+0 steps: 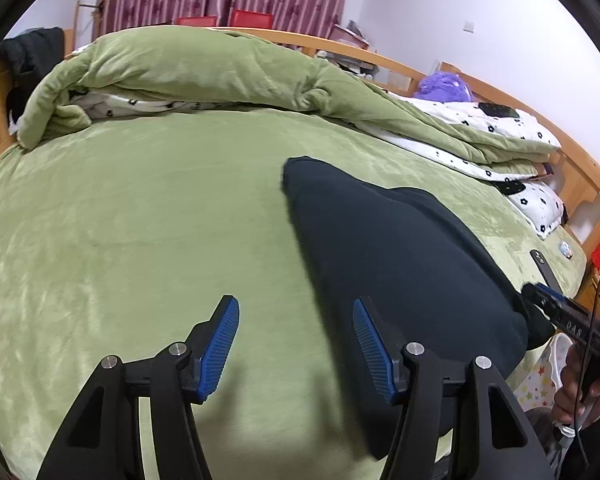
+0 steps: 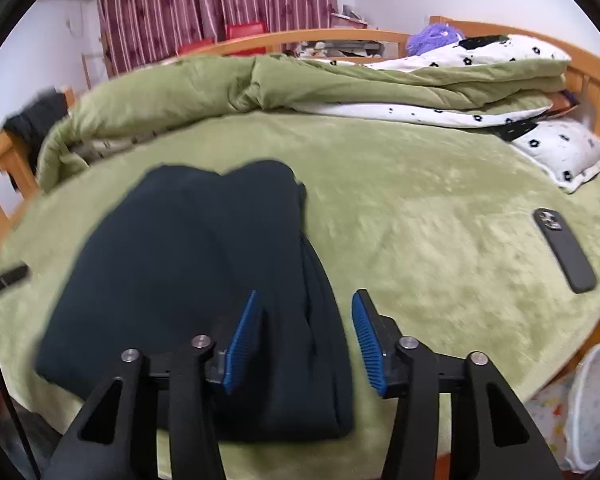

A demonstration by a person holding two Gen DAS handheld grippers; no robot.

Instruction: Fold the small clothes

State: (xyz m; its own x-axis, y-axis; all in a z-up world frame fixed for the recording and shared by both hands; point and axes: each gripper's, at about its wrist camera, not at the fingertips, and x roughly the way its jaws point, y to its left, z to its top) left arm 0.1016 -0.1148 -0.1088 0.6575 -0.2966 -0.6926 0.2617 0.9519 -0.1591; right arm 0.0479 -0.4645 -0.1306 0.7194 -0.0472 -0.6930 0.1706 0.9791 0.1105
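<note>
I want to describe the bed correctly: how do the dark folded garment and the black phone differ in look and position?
The dark navy folded garment is soft cloth and large; the black phone is rigid, slim and much smaller. The garment lies near the bed's front edge, under the open right gripper; the phone lies far to the right, apart from it. Both rest flat on the green fleece bed cover.

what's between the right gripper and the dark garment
Nothing visible. The right gripper is open directly over the near right edge of the dark garment, with its fingers straddling the fold. The phone lies well off to the right on the green blanket.
</note>
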